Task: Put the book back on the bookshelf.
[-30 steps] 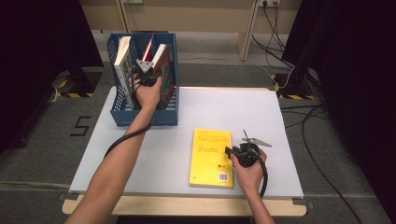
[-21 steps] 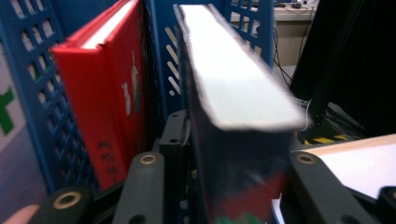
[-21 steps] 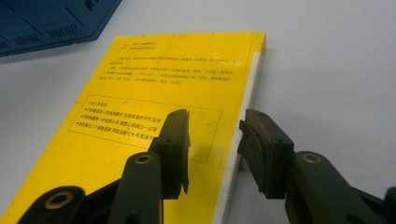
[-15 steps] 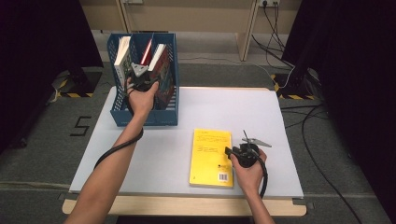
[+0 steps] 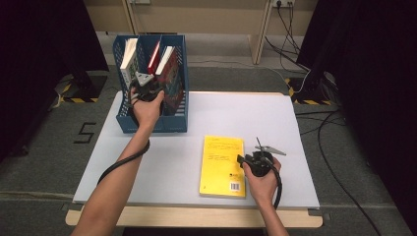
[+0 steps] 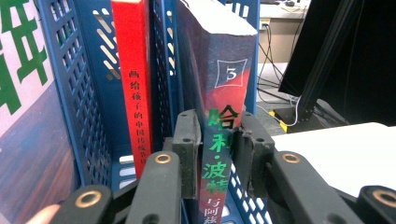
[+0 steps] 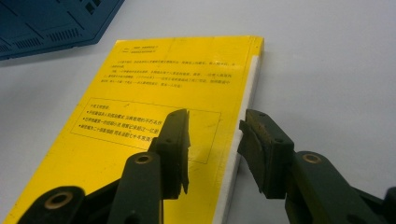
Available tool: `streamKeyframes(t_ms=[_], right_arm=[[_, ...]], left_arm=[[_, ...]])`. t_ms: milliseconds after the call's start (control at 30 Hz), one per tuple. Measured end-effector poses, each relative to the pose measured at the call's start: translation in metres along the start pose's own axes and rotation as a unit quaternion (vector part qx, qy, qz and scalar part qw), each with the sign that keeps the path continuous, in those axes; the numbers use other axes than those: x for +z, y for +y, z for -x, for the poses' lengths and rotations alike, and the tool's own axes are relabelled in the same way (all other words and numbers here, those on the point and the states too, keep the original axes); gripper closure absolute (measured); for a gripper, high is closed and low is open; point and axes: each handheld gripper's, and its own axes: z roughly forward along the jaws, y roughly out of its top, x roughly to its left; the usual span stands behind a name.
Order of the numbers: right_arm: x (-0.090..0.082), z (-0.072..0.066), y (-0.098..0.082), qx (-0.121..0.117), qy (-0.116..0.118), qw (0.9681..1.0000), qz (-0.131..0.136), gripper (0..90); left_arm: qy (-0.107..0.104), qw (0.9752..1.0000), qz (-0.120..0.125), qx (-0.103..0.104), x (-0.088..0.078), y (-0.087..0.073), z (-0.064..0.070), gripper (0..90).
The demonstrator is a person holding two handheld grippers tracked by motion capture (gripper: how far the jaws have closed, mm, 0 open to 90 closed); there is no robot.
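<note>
A blue file rack (image 5: pixel 174 123) stands at the table's far left. My left gripper (image 5: pixel 146 88) reaches into it. In the left gripper view its jaws (image 6: pixel 217 135) have just been closing and are shut on the spine of a dark red book (image 6: pixel 224 70) marked 3, which leans upright in the right slot (image 5: pixel 169 73). A yellow book (image 5: pixel 221 164) lies flat near the front edge. My right gripper (image 5: pixel 243 160) is open beside it. Its jaws (image 7: pixel 215 126) straddle the yellow book's (image 7: pixel 163 84) right edge without pressing on it.
A thin red book (image 6: pixel 135 70) stands in the middle slot, and a white book with green print (image 5: pixel 129 56) leans in the left one. Cables trail from both grippers. The white tabletop (image 5: pixel 246 113) lies bare between the rack and the yellow book.
My left hand has shifted slightly left inside the rack, with the dark red book between its jaws. The right hand and the yellow book have not moved.
</note>
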Motion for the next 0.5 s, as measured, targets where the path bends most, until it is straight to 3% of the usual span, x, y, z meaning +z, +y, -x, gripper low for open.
streamKeyframes(t_ms=[500], right_arm=[[-0.001, -0.001, 0.000, -0.004, 0.001, 1.0000, 0.001, 60.9]], left_arm=[[0.011, 0.9999, -0.009, 0.007, 0.012, 0.009, 0.003, 71.6]])
